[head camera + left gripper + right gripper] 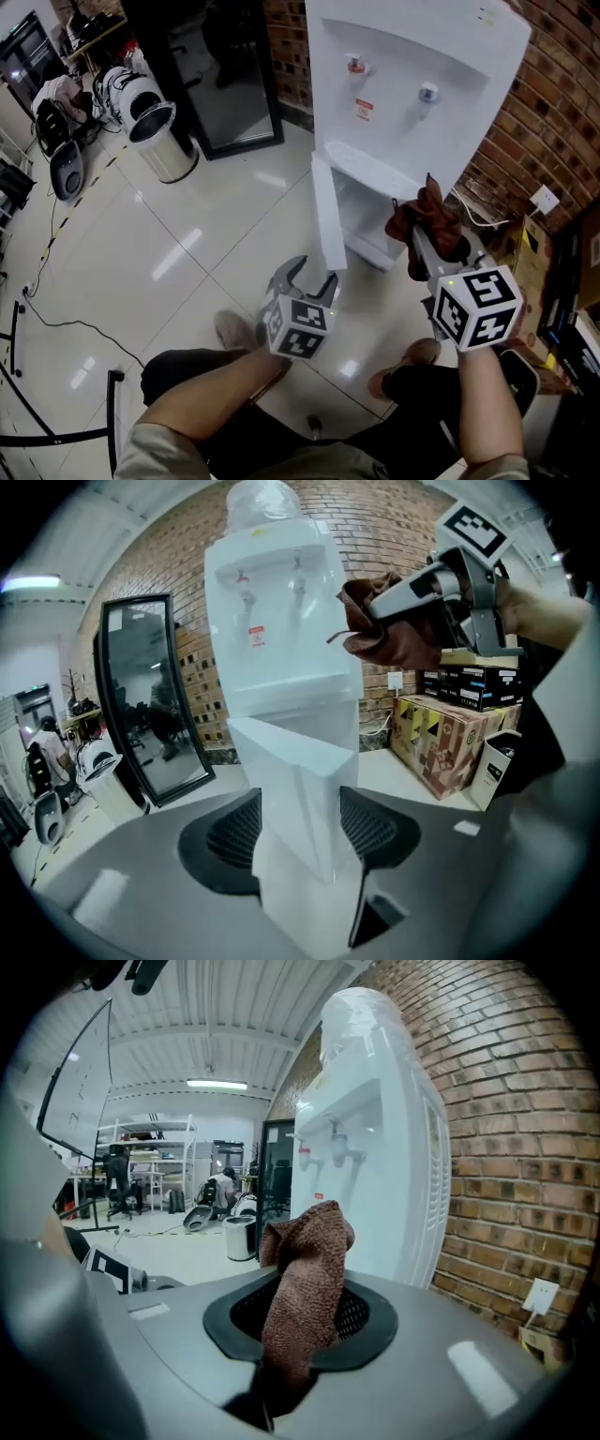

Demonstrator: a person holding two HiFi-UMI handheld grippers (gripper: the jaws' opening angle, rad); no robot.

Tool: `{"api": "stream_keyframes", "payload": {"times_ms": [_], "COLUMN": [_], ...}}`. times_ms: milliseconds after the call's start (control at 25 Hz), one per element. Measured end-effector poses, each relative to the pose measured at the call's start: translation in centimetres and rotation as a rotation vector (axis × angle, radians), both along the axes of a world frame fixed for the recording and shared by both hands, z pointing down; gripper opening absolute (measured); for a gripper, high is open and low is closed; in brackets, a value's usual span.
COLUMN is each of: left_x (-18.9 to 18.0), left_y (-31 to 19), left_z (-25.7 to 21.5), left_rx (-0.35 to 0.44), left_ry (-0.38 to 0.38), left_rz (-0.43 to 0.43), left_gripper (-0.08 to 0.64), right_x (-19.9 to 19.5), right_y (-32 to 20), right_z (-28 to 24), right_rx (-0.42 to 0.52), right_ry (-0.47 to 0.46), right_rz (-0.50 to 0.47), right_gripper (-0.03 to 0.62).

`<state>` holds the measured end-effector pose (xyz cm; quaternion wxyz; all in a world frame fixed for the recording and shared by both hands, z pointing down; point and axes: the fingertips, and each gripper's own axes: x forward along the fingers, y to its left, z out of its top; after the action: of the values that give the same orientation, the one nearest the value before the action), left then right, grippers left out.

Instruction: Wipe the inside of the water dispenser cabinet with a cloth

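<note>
Nearest in, the left gripper (309,276) sits low in front of the water dispenser (412,66). Its jaws are wide, with the free edge of the cabinet door (324,214) between them. The left gripper view shows the white panel filling that gap, but I can't say the pads are pressing on it. The door stands open, swung out from the left side of the dispenser's front.

A little further on, at the dispenser's front right, the right gripper (424,242) has its jaws drawn narrow, clamped on the reddish-brown cloth (305,1279). A bunched wad of it stands up past the tips. It hovers just outside the cabinet (367,223), the white compartment in the dispenser's lower half, under the taps.

So the step in hand looks like the entry. The left should get a firm hold on that door and keep it wide, so it can't swing into the right's path. The right should lead with the cloth, never the bare tips, and press the wad onto the cabinet floor. It is a small contact patch, so it will want overlapping strokes, back wall first, then the sides, pulling outward. Pressure should stay moderate, since a hard drag could tug the cloth out of the jaws.
</note>
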<state>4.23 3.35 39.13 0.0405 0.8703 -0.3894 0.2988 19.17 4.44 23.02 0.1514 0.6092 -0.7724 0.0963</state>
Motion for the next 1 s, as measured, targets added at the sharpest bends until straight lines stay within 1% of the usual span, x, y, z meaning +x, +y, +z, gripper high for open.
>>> {"api": "stream_keyframes", "payload": {"times_ms": [80, 200, 280, 360, 440, 520, 600, 640, 680, 760, 840, 920, 1000], "left_x": [-1.1, -2.4, -3.7, -5.6, -7.7, -9.9, -12.2, -13.3, -14.5, -16.6, -18.4, -19.6, -20.2], "left_y": [-0.1, -0.3, -0.4, -0.6, -1.1, -2.2, -3.8, -4.7, -5.7, -7.6, -9.6, -11.2, -12.7], "left_z": [0.1, 0.1, 0.2, 0.3, 0.4, 0.5, 0.6, 0.7, 0.9, 1.3, 1.8, 2.5, 3.2], "left_rx": [-0.015, -0.034, -0.039, -0.042, -0.035, -0.018, -0.003, 0.001, 0.002, -0.010, -0.023, -0.030, -0.029], "left_ry": [-0.005, -0.009, 0.011, 0.036, 0.048, 0.035, 0.018, 0.015, 0.014, 0.017, 0.012, -0.003, -0.015], "left_rz": [-0.015, -0.034, -0.067, -0.120, -0.173, -0.221, -0.275, -0.307, -0.342, -0.409, -0.450, -0.465, -0.455], "left_gripper": [0.262, 0.255, 0.248, 0.220, 0.177, 0.116, 0.057, 0.016, 0.000, 0.000, 0.000, 0.000, 0.000], "right_x": [-0.9, -2.0, -2.7, -3.7, -5.0, -6.6, -8.2, -8.9, -9.7, -11.0, -12.1, -13.1, -14.0], "right_y": [-0.7, -2.3, -3.7, -5.2, -6.6, -7.8, -9.1, -9.7, -10.3, -11.2, -12.1, -13.0, -13.5], "right_z": [0.2, -0.2, -0.5, -1.0, -1.6, -2.1, -2.1, -2.0, -1.9, -1.5, -1.2, -1.3, -1.6], "right_rx": [0.002, 0.022, 0.051, 0.089, 0.133, 0.166, 0.178, 0.179, 0.178, 0.169, 0.158, 0.149, 0.148], "right_ry": [0.016, 0.014, 0.007, -0.007, -0.021, -0.025, -0.032, -0.033, -0.029, -0.012, 0.001, 0.009, 0.020], "right_rz": [-0.018, -0.043, -0.059, -0.085, -0.125, -0.167, -0.201, -0.216, -0.231, -0.261, -0.282, -0.293, -0.299], "right_gripper": [0.094, 0.094, 0.094, 0.094, 0.094, 0.094, 0.094, 0.094, 0.094, 0.094, 0.094, 0.094, 0.094]}}
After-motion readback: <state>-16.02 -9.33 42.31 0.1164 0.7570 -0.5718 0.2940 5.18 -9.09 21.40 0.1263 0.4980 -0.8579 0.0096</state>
